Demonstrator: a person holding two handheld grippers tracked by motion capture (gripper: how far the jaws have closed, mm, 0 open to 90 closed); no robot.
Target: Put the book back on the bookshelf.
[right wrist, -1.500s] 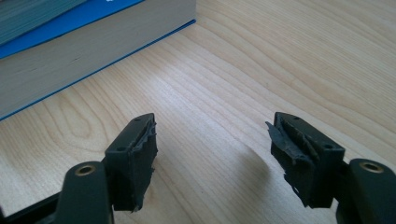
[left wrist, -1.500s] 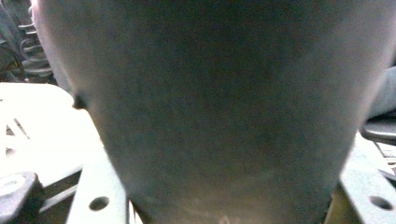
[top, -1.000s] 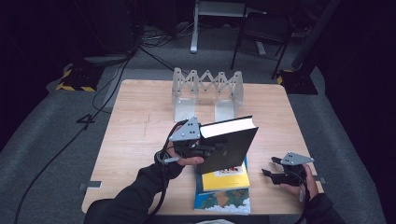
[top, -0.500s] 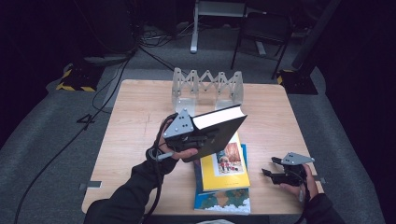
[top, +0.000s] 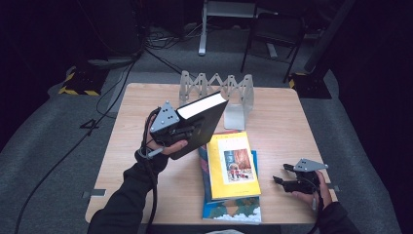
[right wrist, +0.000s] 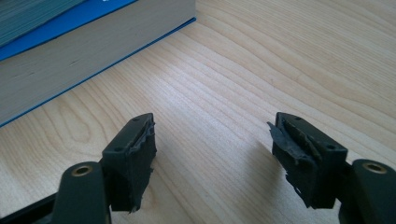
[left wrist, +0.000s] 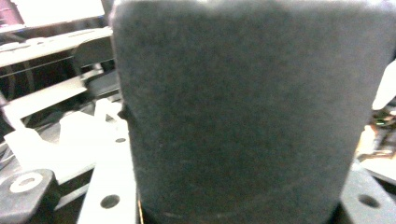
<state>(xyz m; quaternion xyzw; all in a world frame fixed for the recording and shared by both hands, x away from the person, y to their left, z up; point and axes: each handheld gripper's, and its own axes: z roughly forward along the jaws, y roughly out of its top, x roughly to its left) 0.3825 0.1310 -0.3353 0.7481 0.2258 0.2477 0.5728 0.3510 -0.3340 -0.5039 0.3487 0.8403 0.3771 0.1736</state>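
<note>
My left gripper (top: pixel 187 132) is shut on a thick black book (top: pixel 202 122), held tilted above the table at centre left. The book's dark cover (left wrist: pixel 243 107) blocks most of the left gripper view. A stack of books lies flat on the table, with a yellow book (top: pixel 231 163) on top and a blue one (top: pixel 234 209) underneath. My right gripper (top: pixel 280 181) rests open near the table's front right, just right of the stack. In the right gripper view its open gripper (right wrist: pixel 212 140) has bare wood between the jaws, and the blue book's page edge (right wrist: pixel 70 60) lies ahead to the left.
A grey folding metal book rack (top: pixel 216 90) stands at the back middle of the wooden table (top: pixel 287 122). Chair and stand legs sit on the grey floor beyond the table. A cable (top: pixel 78 141) trails off the left side.
My left gripper has lifted the black book off the stack and carried it up and leftward, toward the rack, uncovering the yellow book. The right gripper has stayed in place.
</note>
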